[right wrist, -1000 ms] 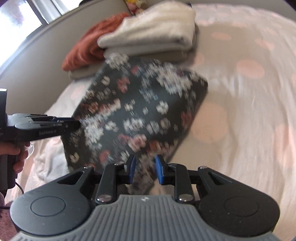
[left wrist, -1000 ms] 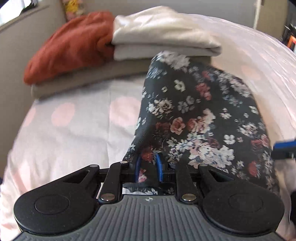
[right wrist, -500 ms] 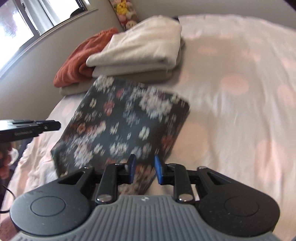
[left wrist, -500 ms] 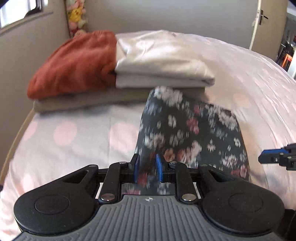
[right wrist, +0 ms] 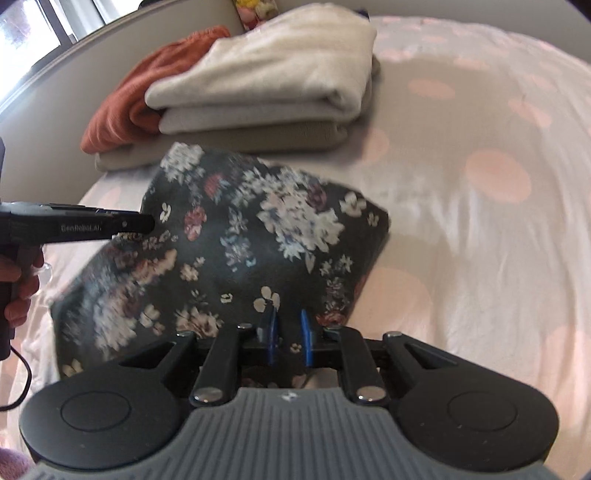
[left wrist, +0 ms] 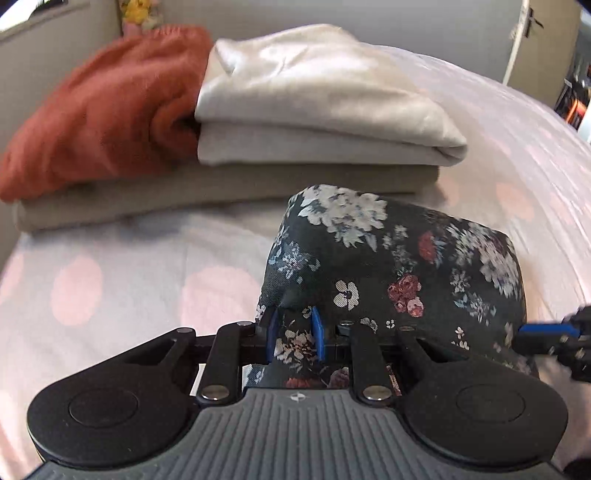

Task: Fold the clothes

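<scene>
Floral garment [right wrist: 236, 251]: left part motion-blurred, near edge hidden behind right gripper [right wrist: 288, 334]; orange garment [left wrist: 99, 122] blurred, beside it.

a home bedroom. a bed with a pale pink polka-dot sheet [right wrist: 480, 229] holds a stack of folded cream and rust-orange clothes [left wrist: 295, 122]. plush toys [left wrist: 135, 11] sit behind.

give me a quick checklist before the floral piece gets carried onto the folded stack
1. Left gripper pinching the floral garment: ok, cloth sits between the blue pads.
2. Right gripper pinching the same garment: ok, though its grip is right at the near edge.
3. Garment folded and taut between the grippers: ok, no loose flaps seen.
4. Top of the cream folded top free for landing: ok.
5. Stack squareness: not ok, the orange sweater lies bunched beside the cream layers.
6. Garment underside clear of the spotted bedspread: cannot tell.
</scene>
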The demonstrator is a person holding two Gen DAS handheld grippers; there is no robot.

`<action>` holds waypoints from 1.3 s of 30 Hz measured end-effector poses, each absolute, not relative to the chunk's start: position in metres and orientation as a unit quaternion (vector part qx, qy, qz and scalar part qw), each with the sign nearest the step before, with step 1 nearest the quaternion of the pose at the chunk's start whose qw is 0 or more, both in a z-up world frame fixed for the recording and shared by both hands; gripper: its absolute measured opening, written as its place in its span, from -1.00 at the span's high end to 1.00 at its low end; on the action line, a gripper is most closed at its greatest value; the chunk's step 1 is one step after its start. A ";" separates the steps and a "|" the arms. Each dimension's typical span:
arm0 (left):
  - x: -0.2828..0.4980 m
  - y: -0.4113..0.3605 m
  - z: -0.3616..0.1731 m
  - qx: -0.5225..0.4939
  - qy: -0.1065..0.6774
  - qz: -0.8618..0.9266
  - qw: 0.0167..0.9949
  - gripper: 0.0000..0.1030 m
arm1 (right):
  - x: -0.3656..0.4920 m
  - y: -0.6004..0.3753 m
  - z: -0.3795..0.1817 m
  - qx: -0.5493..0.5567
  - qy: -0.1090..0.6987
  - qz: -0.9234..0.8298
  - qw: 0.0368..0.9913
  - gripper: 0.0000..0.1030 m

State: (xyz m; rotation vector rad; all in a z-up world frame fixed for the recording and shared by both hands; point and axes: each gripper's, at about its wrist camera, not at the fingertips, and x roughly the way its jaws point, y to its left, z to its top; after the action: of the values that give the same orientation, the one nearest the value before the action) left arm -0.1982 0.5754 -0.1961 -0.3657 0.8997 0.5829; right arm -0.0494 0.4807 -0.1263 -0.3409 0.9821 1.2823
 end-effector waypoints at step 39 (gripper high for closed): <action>-0.222 0.565 -0.200 -0.229 0.431 0.318 0.813 0.82 | 0.002 0.442 -0.136 0.115 0.573 0.545 0.601 0.79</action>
State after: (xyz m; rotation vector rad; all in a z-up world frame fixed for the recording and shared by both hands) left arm -0.2216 0.5649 -0.2003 -0.4895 0.9195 0.6781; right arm 0.0024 0.4417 -0.1359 0.2673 1.3279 1.2616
